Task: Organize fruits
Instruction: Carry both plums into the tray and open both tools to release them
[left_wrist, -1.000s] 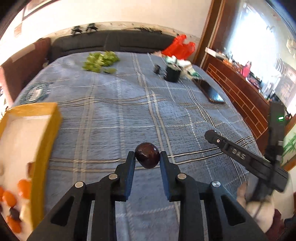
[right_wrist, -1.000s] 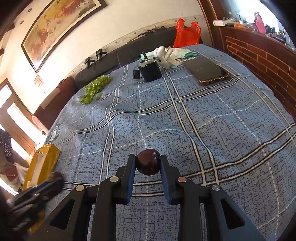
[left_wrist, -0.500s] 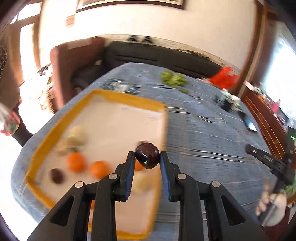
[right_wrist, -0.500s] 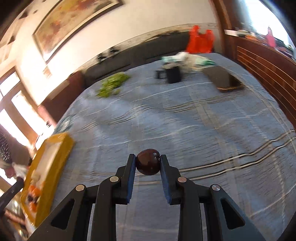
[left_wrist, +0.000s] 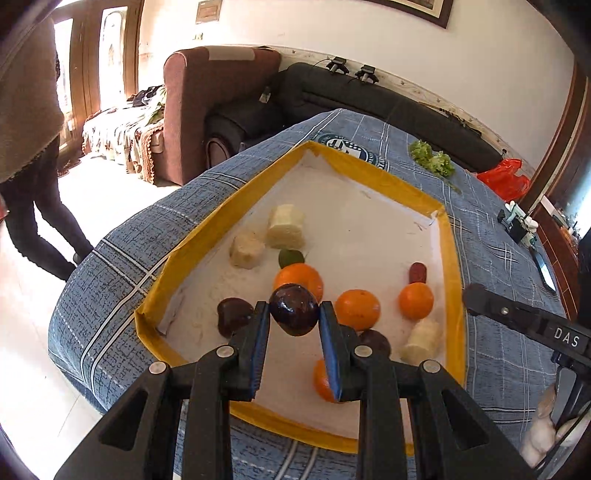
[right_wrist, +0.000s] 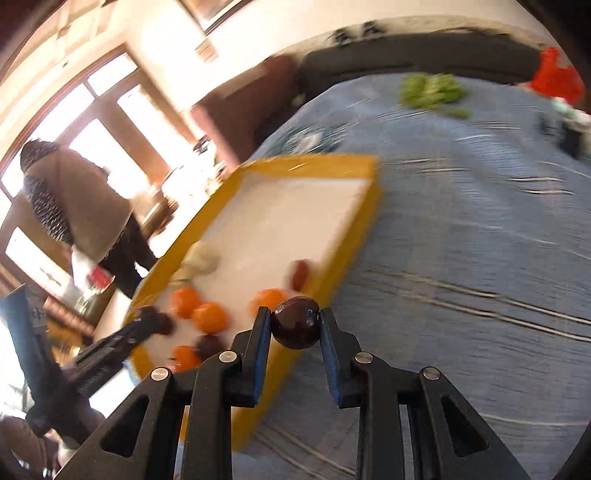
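Observation:
My left gripper (left_wrist: 294, 317) is shut on a dark plum (left_wrist: 294, 309) and holds it above the near part of the yellow-rimmed tray (left_wrist: 452, 258). In the tray lie several oranges (left_wrist: 357, 309), dark plums (left_wrist: 233, 316) and pale fruit chunks (left_wrist: 286, 227). My right gripper (right_wrist: 295, 328) is shut on another dark plum (right_wrist: 296, 327), held over the blue checked cloth just beside the tray's right rim (right_wrist: 354, 236). The right view is blurred by motion. The right gripper's body also shows at the right of the left wrist view (left_wrist: 517, 321).
Green leaves (left_wrist: 432, 157) lie on the cloth (left_wrist: 491, 258) beyond the tray. A red bag (left_wrist: 504, 181), a black box (left_wrist: 513, 225) and a phone (left_wrist: 545, 269) are at the far right. A person (right_wrist: 74, 210) stands left of the table, by a brown armchair (left_wrist: 207, 96).
Both grippers have swung left toward the tray with their plums. The left one now hovers over the tray's fruit; the right one has come up to the tray's right rim.

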